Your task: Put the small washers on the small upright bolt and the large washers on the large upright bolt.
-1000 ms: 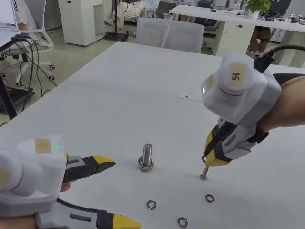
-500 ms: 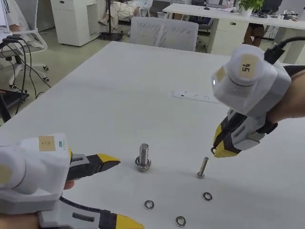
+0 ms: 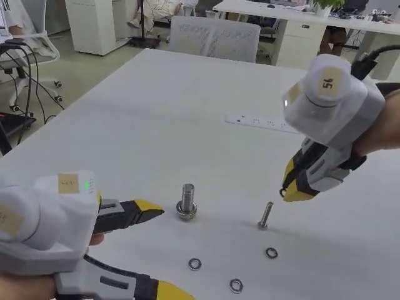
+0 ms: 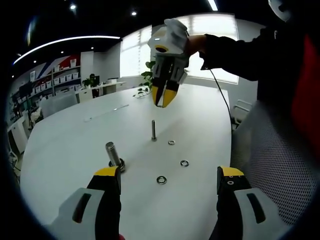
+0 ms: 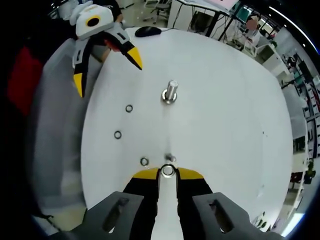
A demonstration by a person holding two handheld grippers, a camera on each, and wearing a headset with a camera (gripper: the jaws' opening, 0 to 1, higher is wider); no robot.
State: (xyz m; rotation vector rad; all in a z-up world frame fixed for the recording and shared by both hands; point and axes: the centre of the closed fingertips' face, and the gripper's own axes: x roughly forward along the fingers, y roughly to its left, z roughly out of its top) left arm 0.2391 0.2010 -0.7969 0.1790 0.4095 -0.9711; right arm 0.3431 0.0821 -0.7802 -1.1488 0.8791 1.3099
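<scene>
The small upright bolt (image 3: 265, 215) stands on the white table (image 3: 125, 125). A second ago the right gripper (image 3: 289, 195) had its tips down at the top of this bolt. We now find it raised, above and a little to the right of the bolt and clear of it. Its jaws are drawn nearly together. In the right gripper view a small washer (image 5: 167, 171) sits pinched between the tips, just on the near side of the bolt. From the head view we cannot make out that washer.

Three loose washers (image 3: 235, 285) lie on the table nearer the person than the bolt, placed as they were before; we cannot tell their sizes apart. The large upright bolt (image 3: 187, 201) stands left of the small bolt. We cannot say whether the collar at its foot is a washer or its own flange.

The left gripper (image 3: 161, 249), further left again, keeps its jaws spread wide with nothing between them. Beyond the small bolt a white strip (image 3: 262, 123) lies flat on the table, and a chair (image 3: 215, 39) stands at the far edge.
</scene>
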